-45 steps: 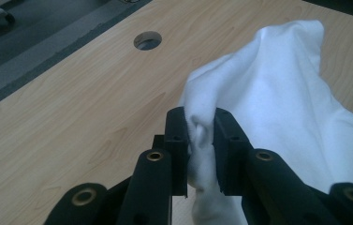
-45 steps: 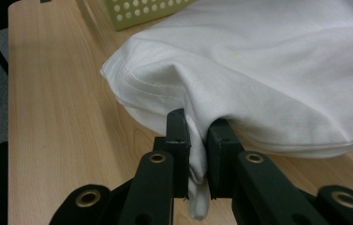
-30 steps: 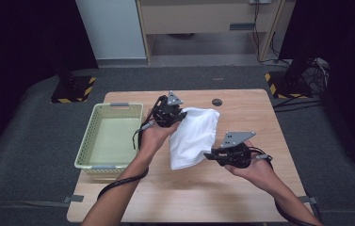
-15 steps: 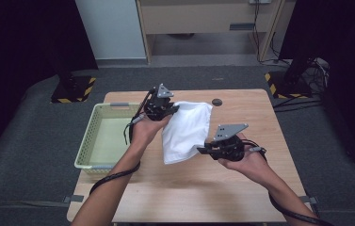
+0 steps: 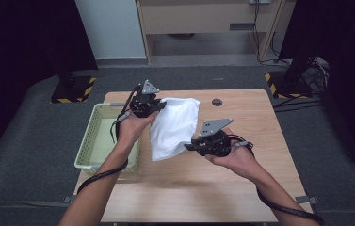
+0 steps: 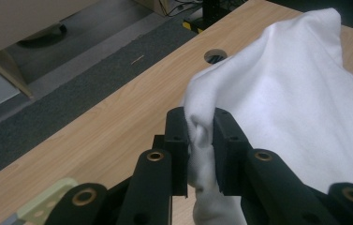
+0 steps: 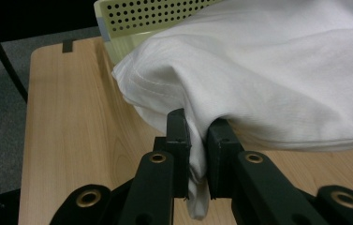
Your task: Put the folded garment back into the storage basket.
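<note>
Both the left gripper (image 5: 157, 109) and right gripper (image 5: 190, 146) clench the white cloth (image 5: 175, 127), apparently lifted, just beside the green basket (image 5: 89, 141).

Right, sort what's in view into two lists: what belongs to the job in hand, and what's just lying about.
In the job:
- white cloth, held up between both grippers
- left gripper, shut on the cloth's far edge
- right gripper, shut on its near edge
- green basket, beside the cloth, probably where it goes

Lying about:
- table
- round hole in the tabletop
</note>
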